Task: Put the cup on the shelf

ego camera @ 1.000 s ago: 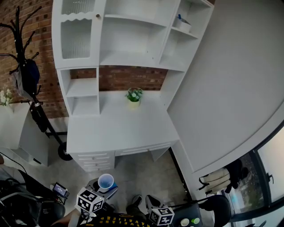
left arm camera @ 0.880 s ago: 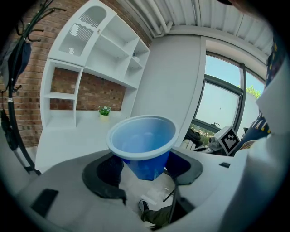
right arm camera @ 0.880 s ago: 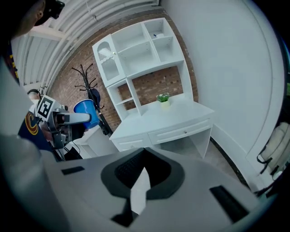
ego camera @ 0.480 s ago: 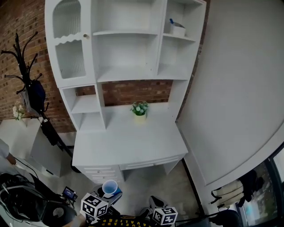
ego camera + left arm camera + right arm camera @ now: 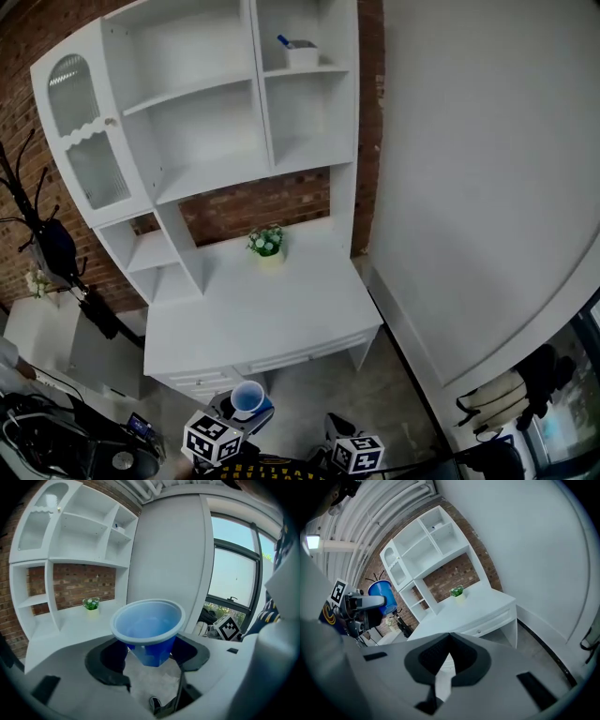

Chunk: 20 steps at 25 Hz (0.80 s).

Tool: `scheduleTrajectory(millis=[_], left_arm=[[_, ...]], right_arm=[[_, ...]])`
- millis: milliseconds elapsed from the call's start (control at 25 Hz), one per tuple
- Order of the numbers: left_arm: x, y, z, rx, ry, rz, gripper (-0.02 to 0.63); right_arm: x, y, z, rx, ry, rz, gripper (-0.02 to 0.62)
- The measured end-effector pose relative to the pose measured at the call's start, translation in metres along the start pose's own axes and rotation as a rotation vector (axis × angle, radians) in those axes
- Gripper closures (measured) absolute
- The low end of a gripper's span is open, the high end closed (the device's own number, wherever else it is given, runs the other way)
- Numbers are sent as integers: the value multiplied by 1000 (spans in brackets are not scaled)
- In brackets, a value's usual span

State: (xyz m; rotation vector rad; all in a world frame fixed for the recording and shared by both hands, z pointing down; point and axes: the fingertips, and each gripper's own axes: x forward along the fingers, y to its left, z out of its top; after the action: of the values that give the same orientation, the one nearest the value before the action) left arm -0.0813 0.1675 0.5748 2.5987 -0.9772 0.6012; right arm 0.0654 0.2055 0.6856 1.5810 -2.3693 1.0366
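Cup is the blue plastic one. It's upright with its open mouth facing the camera, clamped between the jaws of my left gripper, with the pads pressing its lower body from both sides. In the head view it's low in the picture, over the floor in front of the desk and well apart from the shelf unit.

Just right of it, my right gripper has its jaws pressed together with the tips meeting, and it's pointed toward the desk.

Further back, left to right:
- a dark coat rack by the brick wall
- the white shelf unit, standing on the desk
- a little potted plant on the desktop below the shelves
- a small white box on the top right shelf
- a plain white wall on the far right
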Motion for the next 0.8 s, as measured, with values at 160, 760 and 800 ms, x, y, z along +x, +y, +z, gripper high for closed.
scheduleTrajectory(millis=[160, 760, 800], left_arm=[[25, -15, 14, 38, 24, -21, 324], [120, -10, 55, 108, 57, -214, 324], [127, -6, 60, 109, 54, -227, 324]], right_arm=[[-3, -22, 7, 24, -21, -10, 589], [3, -83, 47, 108, -81, -176, 589], [6, -88, 53, 112, -87, -196, 589]])
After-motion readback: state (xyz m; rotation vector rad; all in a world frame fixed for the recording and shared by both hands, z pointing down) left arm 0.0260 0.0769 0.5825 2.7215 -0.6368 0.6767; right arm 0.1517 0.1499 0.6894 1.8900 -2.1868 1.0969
